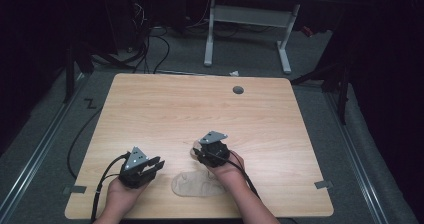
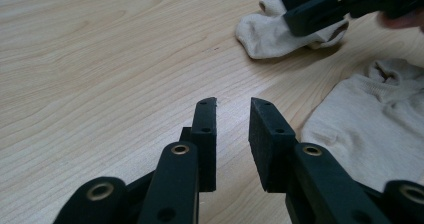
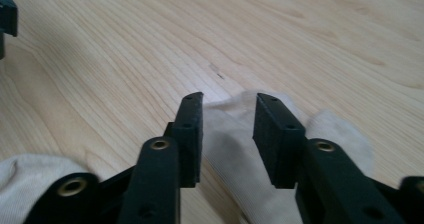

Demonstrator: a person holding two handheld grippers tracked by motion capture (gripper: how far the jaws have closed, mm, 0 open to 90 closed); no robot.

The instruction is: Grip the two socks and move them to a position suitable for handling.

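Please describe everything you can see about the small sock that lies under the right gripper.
The small sock is cream-white knitted cloth with fine ribs, soft and limp. It lies flat on the wooden table, somewhat crumpled, with its open cuff end seen in the left gripper view. The right gripper stands over it with open jaws on either side of its cloth; no pad visibly presses on it. It lies apart from a larger cream cloth piece nearer the person. In the high view it is mostly hidden by the gripper.

No legible text or labels
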